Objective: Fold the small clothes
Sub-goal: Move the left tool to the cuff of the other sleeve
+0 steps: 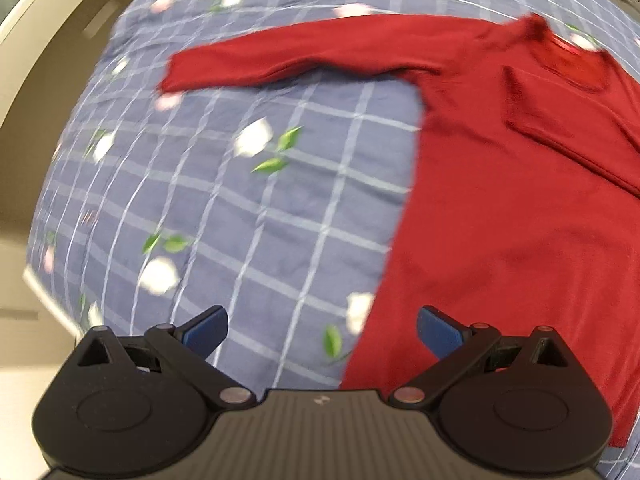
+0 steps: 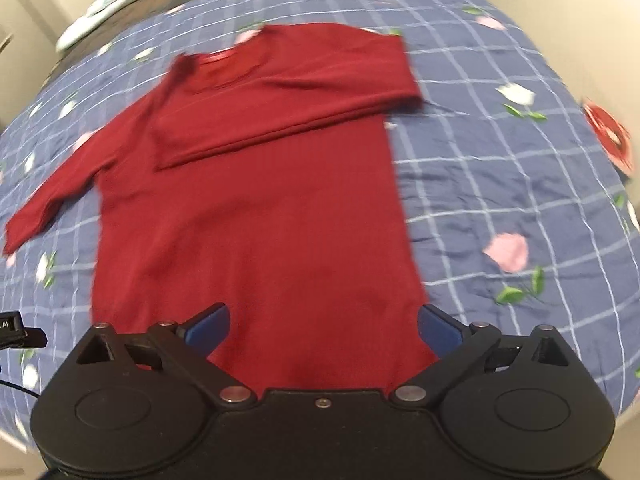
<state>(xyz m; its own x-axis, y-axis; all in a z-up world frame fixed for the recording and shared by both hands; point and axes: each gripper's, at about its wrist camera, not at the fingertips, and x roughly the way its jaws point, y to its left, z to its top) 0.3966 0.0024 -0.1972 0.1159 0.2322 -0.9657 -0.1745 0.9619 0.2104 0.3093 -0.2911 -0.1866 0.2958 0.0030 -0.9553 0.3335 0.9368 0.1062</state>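
Above the blue checked bedspread point(image 1: 248, 216), both grippers hover with jaws spread wide and empty: left gripper point(image 1: 322, 330) beside the red sweater point(image 2: 256, 216), right gripper point(image 2: 324, 326) over its hem

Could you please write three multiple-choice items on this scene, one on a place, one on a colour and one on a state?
1. Where does the red sweater lie?
A on a checked bedspread
B in a basket
C on a chair

2. What colour are the pads on the fingers?
A green
B blue
C white

3. How do the sleeves lie?
A both folded
B both spread out
C one folded across the chest, one stretched out

Key:
1 A, blue checked cloth surrounds it.
2 B, both wrist views show blue pads.
3 C, right wrist view shows one folded sleeve and one outstretched sleeve.
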